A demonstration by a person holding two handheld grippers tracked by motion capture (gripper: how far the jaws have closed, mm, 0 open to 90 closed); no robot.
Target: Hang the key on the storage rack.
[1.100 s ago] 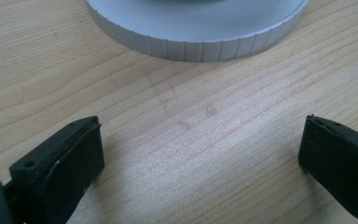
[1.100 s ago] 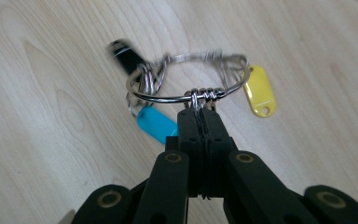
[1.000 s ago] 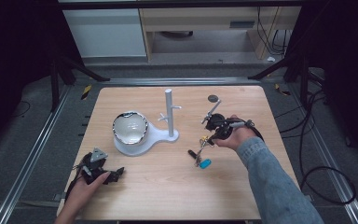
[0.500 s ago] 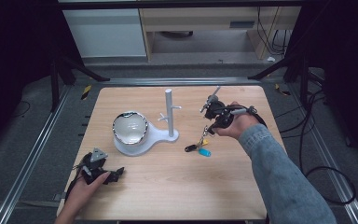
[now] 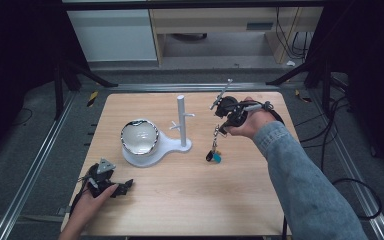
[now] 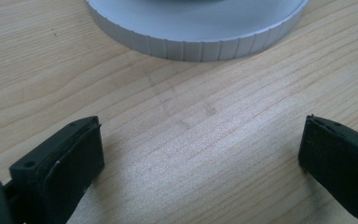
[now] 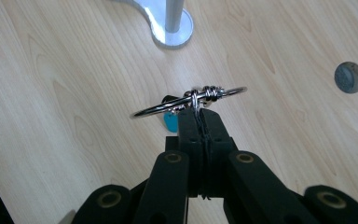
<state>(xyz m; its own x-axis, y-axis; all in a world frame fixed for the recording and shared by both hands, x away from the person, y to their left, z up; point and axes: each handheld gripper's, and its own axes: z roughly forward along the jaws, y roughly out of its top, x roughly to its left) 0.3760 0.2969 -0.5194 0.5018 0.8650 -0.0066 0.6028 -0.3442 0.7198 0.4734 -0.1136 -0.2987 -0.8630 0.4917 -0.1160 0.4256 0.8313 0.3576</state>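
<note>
One key ring (image 7: 189,102) now hangs clear of the table (image 5: 180,200), clamped in the right gripper (image 5: 223,127). Left gripper (image 5: 122,187) rests wide open. Hanging on the stand (image 5: 181,120) likely follows.

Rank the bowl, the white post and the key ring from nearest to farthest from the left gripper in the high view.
From the left gripper:
1. Bowl, just beyond it on the white stand.
2. White post, farther back, mid-table.
3. Key ring, hanging from the right gripper at the right.

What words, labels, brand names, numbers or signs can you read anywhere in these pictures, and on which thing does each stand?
None can be read.
The key ring, its blue tag and the white stand show no lettering.
A small label on the cabinet behind the table is too blurred to read.
</note>
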